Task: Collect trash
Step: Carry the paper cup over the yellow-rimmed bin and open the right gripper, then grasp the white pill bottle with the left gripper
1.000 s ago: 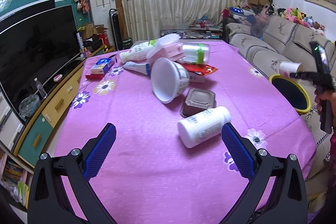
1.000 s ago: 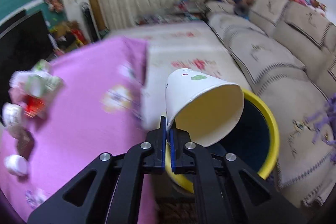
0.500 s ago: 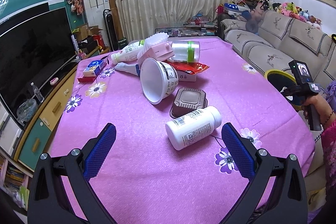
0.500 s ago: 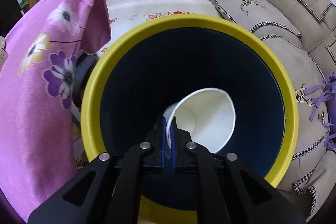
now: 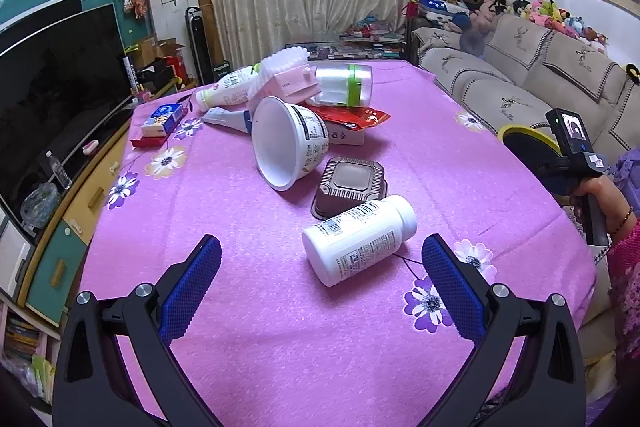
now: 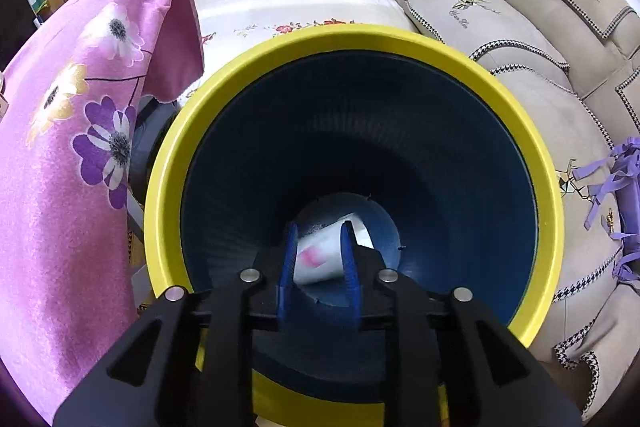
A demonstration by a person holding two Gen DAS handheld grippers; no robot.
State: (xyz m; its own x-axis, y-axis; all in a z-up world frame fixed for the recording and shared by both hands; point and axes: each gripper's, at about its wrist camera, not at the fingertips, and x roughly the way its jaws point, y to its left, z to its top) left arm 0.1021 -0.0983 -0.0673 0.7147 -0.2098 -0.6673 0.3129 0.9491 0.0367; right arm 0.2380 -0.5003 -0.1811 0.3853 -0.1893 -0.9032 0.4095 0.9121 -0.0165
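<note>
My right gripper (image 6: 319,235) is open over the mouth of the yellow-rimmed dark blue bin (image 6: 168,163). A white paper cup (image 6: 320,257) lies at the bin's bottom, free of the fingers. My left gripper (image 5: 320,259) is open and empty, low over the pink table. A white pill bottle (image 5: 358,239) lies on its side between and just beyond its fingertips. Behind it sit a brown square tray (image 5: 350,187) and a white tub (image 5: 286,147) on its side. The bin (image 5: 528,139) and right gripper also show at the table's right edge.
A pile of trash stands at the table's far middle: a milk bottle (image 5: 228,91), a clear jar with green band (image 5: 344,85), a red wrapper (image 5: 356,117), a blue box (image 5: 162,115). A TV and cabinet are on the left, a sofa (image 5: 520,87) on the right. The pink cloth (image 6: 60,167) hangs beside the bin.
My right gripper lowered the cup into the bin, opened and let it drop to the bottom. My left gripper stayed open and shifted slightly over the table.
</note>
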